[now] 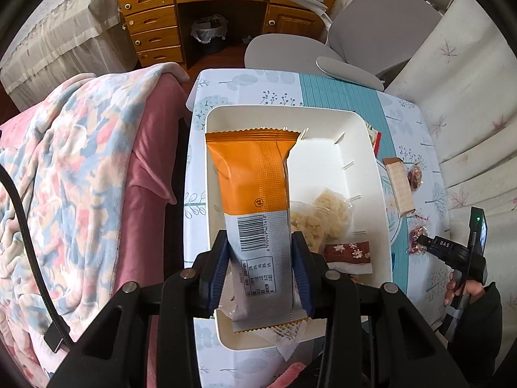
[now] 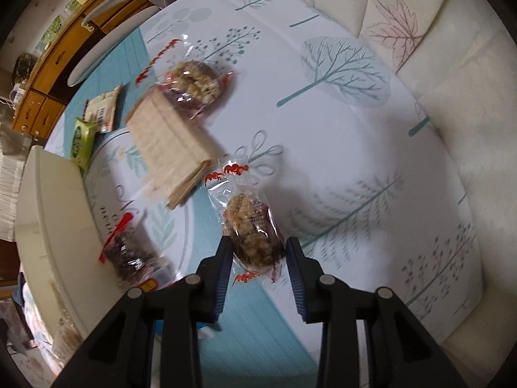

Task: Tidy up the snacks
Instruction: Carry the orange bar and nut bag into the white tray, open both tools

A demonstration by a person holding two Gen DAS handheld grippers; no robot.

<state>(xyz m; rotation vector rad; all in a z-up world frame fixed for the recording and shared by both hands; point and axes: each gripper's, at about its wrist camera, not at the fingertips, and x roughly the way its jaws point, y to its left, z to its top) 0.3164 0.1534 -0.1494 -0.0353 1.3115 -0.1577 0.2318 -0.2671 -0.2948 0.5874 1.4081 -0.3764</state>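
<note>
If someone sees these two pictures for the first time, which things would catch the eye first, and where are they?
The orange and grey snack packet stands out first: the left tool holds it over the white tray on the table. Next is the clear-wrapped nut snack, gripped by the right tool above the tree-patterned tablecloth. A pale wafer pack lies just behind it.

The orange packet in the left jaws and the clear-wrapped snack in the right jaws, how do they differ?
The orange packet is long and opaque, orange and grey with a barcode; the clear-wrapped snack is short and see-through, showing a brown nutty cake. The orange packet hangs over the white bin; the clear-wrapped snack is over the tablecloth, outside the bin. Both are sealed snacks with jaws shut on them.
</note>
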